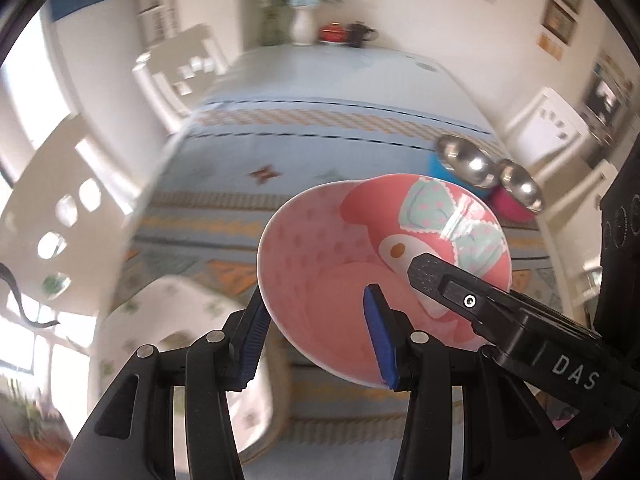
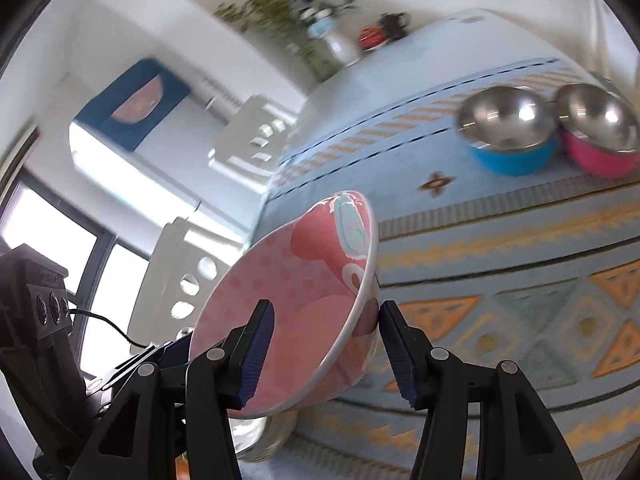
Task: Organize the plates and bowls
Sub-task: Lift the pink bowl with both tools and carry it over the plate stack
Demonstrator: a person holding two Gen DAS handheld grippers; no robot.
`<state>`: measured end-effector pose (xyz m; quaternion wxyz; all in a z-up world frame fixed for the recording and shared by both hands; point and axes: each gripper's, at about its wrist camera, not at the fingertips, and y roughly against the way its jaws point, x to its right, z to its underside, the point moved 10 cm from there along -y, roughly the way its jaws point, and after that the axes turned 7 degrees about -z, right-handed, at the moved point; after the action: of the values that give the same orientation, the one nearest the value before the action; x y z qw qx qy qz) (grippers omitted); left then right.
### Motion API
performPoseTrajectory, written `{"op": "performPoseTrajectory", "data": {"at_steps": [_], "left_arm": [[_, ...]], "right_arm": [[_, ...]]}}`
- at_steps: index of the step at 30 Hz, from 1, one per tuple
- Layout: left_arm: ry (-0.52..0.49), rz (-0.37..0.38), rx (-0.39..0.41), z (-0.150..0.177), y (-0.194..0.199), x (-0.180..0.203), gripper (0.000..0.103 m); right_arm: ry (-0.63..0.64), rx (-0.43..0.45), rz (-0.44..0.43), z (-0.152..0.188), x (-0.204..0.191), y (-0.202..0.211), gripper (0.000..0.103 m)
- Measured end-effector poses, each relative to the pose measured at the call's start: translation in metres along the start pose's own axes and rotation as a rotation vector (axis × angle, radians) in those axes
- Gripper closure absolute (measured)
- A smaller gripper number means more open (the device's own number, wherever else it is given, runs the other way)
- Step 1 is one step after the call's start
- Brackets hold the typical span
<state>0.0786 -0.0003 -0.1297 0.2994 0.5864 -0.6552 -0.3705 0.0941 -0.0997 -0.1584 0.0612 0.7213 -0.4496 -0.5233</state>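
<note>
counter (image 1: pixel 320 152): a long surface under a pale blue patterned cloth; it fills most of both wrist views and carries the other tableware.
step in hand: judged a carry. the pink bowl is off the cloth, tilted, and held between both tools, most likely bound for the other bowls.
next move: calls for both tools to travel together so the rim does not twist between them, then for the bowl to be levelled over a free spot or over a matching bowl before either grip lets go.
white floral bowl (image 1: pixel 180 344): stands on the cloth at lower left of the left wrist view, below and apart from the pink one; blurred.
pink bowl (image 1: pixel 360 264): cartoon print with a mint bow inside, white rim; in the air above the near part of the counter, mouth tipped toward the left wrist camera.
two steel bowls (image 2: pixel 548 120): side by side, one in a blue shell and one in a pink shell, well apart from the carried bowl at the far right of the cloth.
left tool (image 1: pixel 320 340): partly spread, pinching the pink bowl's near wall, one blue pad inside and one outside.
right tool (image 2: pixel 326 356): partly spread, pinching the wall on the opposite side, one pad inside and one outside.
</note>
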Motion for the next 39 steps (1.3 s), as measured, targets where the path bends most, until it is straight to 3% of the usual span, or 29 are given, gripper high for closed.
{"op": "performPoseTrajectory", "data": {"at_steps": [7, 15, 22, 31, 34, 39], "left_arm": [[0.126, -0.075, 0.012, 0.027, 0.021, -0.072, 0.060], [0.177, -0.102, 0.007, 0.042, 0.028, -0.103, 0.060], [0.057, -0.006, -0.010, 0.035, 0.012, -0.051, 0.060], [-0.184, 0.153, -0.052, 0.050, -0.026, 0.068, 0.060], [-0.214, 0.175, -0.078, 0.059, -0.038, 0.082, 0.060], [-0.227, 0.217, -0.124, 0.072, -0.049, 0.089, 0.060]], "right_arm": [[0.102, -0.087, -0.075, 0.033, -0.066, -0.038, 0.049], [0.167, -0.146, -0.124, 0.060, -0.104, -0.061, 0.049], [0.118, -0.089, -0.057, 0.056, -0.078, -0.039, 0.049], [-0.079, 0.047, 0.141, 0.056, 0.030, 0.031, 0.049], [-0.154, 0.063, 0.169, 0.065, 0.061, 0.039, 0.049], [-0.165, 0.065, 0.209, 0.075, 0.079, 0.044, 0.049]]}}
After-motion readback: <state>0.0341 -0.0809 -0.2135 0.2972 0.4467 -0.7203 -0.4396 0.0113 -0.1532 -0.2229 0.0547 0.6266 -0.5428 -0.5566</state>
